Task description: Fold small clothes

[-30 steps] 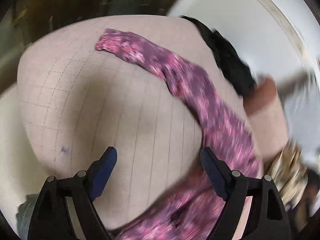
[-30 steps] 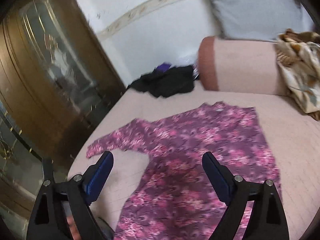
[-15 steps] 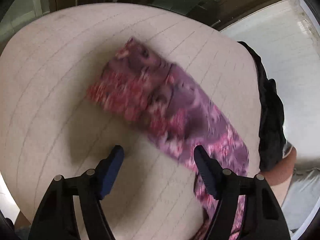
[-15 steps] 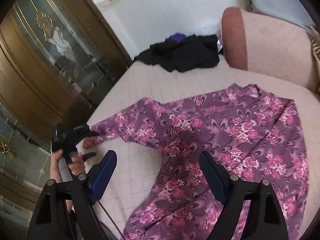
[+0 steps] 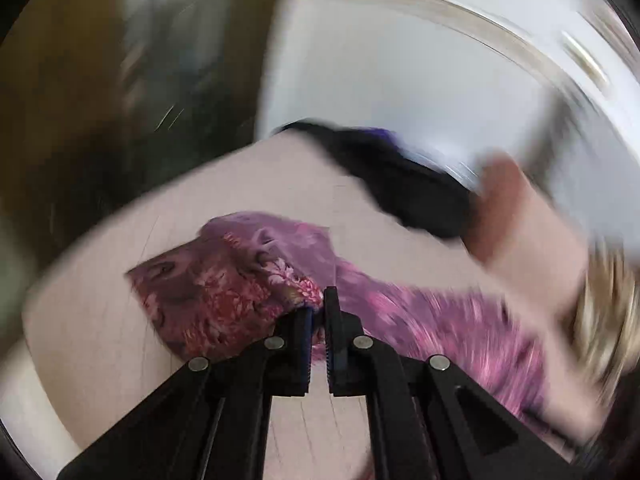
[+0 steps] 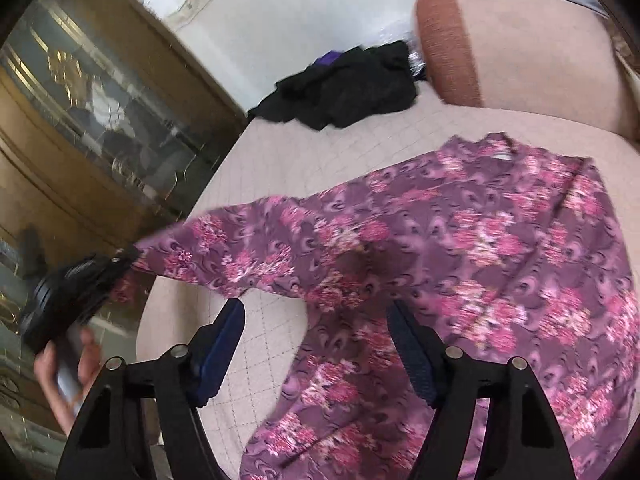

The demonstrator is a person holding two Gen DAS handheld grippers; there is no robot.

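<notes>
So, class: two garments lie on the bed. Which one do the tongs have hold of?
The purple floral top: the left tongs pinch its sleeve end. The black garment lies crumpled and untouched near the wall.

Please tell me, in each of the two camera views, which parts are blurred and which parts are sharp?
Left wrist view: the left gripper and the purple floral sleeve it pinches are sharp; the wall, the dark wooden cabinet and the black clothes pile are smeared by motion. Right wrist view: mostly sharp, fisheye-curved edges; only the left gripper looks blurred.
</notes>
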